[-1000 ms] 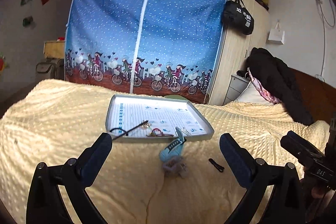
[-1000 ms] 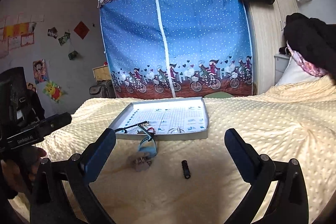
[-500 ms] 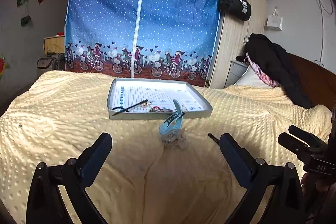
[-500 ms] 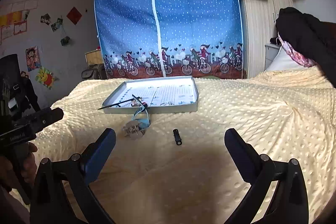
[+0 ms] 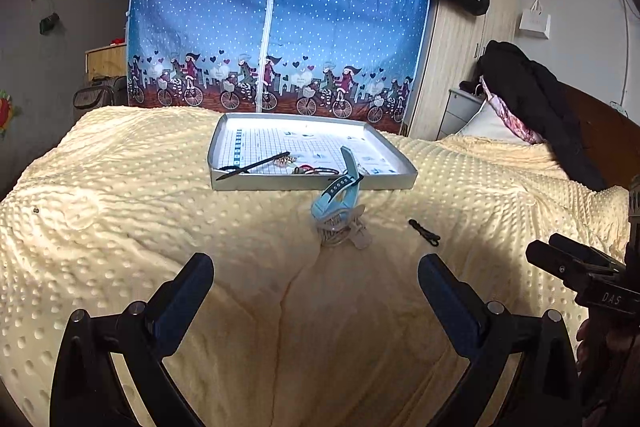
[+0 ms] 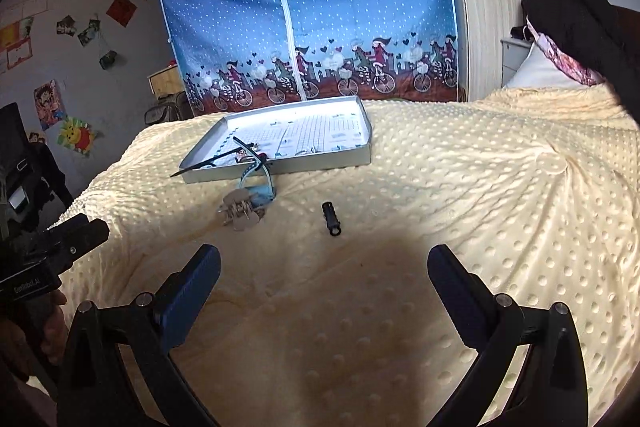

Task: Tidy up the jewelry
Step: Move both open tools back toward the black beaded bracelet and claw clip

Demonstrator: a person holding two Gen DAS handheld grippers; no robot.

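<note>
Left gripper (image 5: 316, 281) and right gripper (image 6: 324, 267): both spread wide, empty, above yellow dotted bedspread (image 6: 480, 207). Silver tray (image 5: 400, 183): on bedspread, held black stick (image 5: 256, 165) and small jewelry. Blue watch (image 5: 338, 193): strap leaning on tray's near rim. Clear hair claw (image 5: 344, 233): touching watch. Black clip (image 6: 331, 218): on bedspread, beside them.
</note>
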